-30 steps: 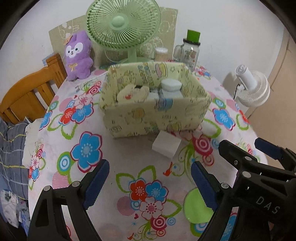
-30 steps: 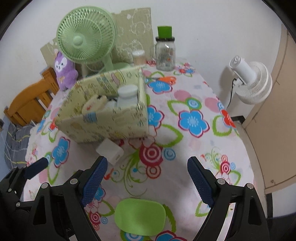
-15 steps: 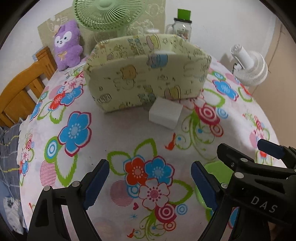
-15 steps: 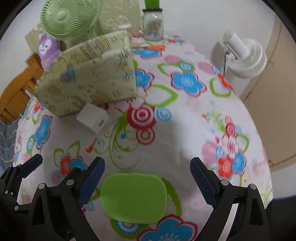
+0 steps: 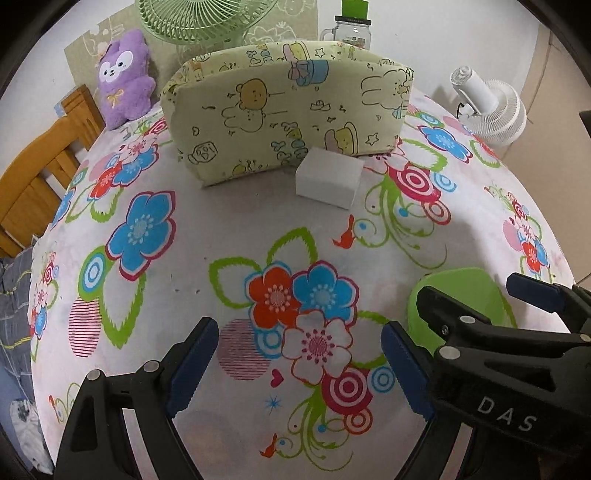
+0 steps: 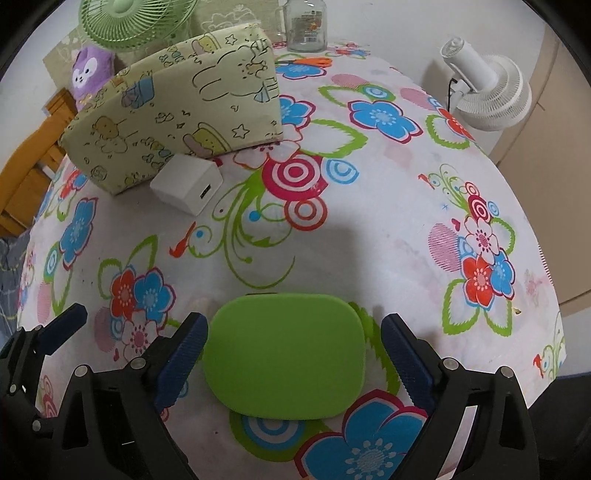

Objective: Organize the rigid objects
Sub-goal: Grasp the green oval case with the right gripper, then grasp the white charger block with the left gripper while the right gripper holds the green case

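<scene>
The green pad (image 6: 284, 356) lies flat on the flowered tablecloth (image 6: 369, 229), well in front of the fabric basket (image 6: 177, 122). The right gripper (image 6: 291, 360) straddles the pad: its jaws stand wide, have just been opening, and the blue fingertips (image 6: 183, 349) sit just beside the pad's left and right edges without gripping it. The left gripper (image 5: 301, 363) is to the left of the pad, jaws wide apart, with only tablecloth between them; it holds nothing. A white charger block (image 6: 188, 186) rests against the basket's front wall. Behind the basket stand a green fan (image 5: 207, 18), a purple plush toy (image 5: 123, 77) and a glass jar (image 6: 304, 26). A white fan (image 6: 487, 92) stands beyond the table edge, to the basket's right.
</scene>
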